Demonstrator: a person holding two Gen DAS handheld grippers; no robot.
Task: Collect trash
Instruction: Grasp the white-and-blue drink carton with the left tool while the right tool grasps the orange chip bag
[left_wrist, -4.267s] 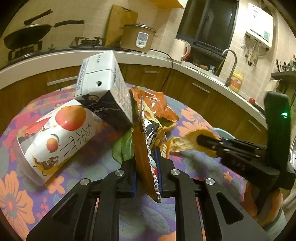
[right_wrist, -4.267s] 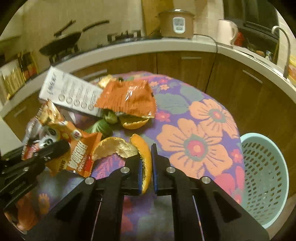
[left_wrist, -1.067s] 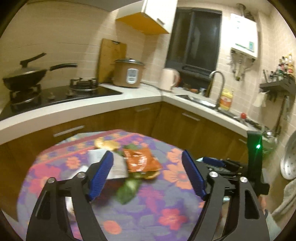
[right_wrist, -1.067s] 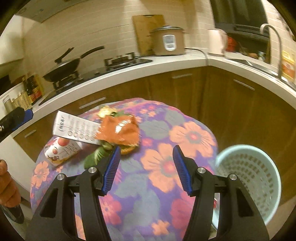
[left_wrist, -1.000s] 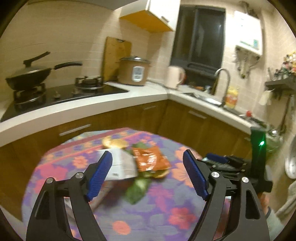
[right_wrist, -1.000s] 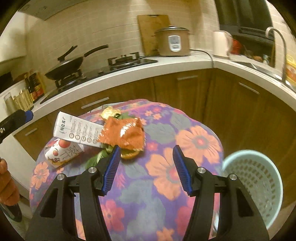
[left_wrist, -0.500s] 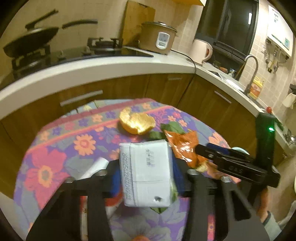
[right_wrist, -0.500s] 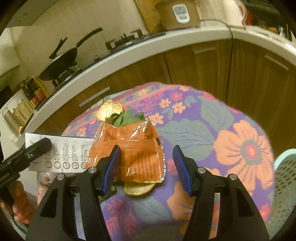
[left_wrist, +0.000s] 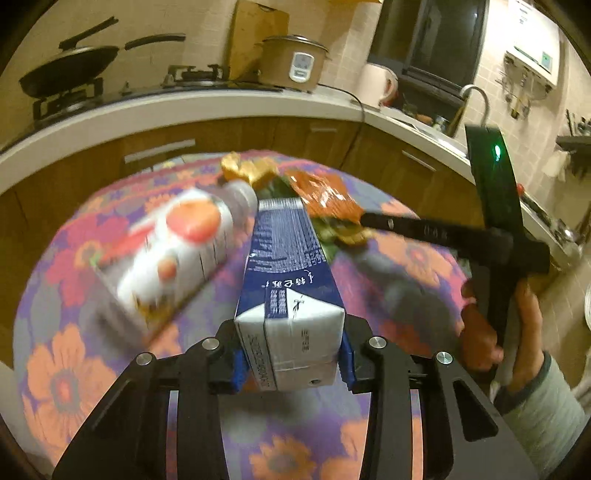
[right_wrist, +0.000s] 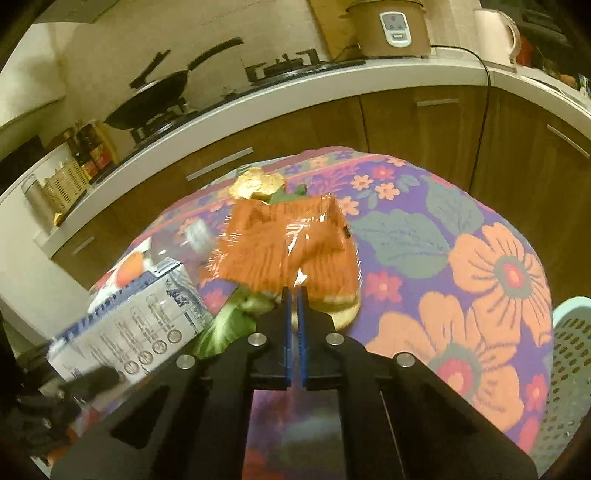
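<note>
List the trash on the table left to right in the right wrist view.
Blue-and-white carton → green leaf → orange snack wrapper. Past the table edge at far right: pale blue basket.

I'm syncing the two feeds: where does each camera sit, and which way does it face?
Left wrist: on the left gripper, looking down at the milk carton in its fingers; the right hand shows.
Right wrist: on the right gripper, facing the orange snack bag; own fingers only.
Shared: carton, bag, floral tablecloth.
</note>
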